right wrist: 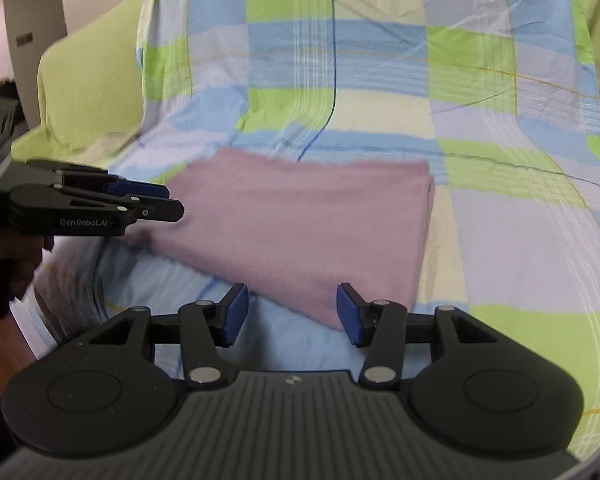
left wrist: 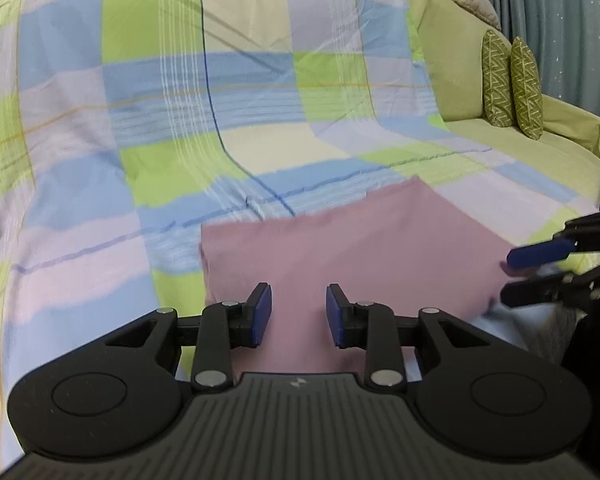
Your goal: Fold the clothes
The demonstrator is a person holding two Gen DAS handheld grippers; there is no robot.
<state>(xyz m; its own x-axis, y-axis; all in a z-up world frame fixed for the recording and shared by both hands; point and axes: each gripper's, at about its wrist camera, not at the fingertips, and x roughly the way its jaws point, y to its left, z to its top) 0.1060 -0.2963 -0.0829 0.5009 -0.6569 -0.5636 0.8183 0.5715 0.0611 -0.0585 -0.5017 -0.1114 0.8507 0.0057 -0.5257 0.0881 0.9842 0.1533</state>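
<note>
The folded pink garment (left wrist: 340,248) lies flat on the checked sheet (left wrist: 180,120) covering the green sofa (left wrist: 460,60), at the sheet's front edge. The left hand-held gripper (left wrist: 299,316) hovers over the garment's near edge, jaws apart and empty. The right hand-held gripper (right wrist: 288,314) is at the garment's front corner, jaws likewise apart, gripping nothing.

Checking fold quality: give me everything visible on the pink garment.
The pink garment is a plain mauve-pink cloth, soft and matte, folded into a flat, roughly rectangular stack with no visible print. It lies on the checked sheet covering the green sofa, its near corner toward the right gripper. Both the right and left gripper are open; neither appears to grip it.
</note>
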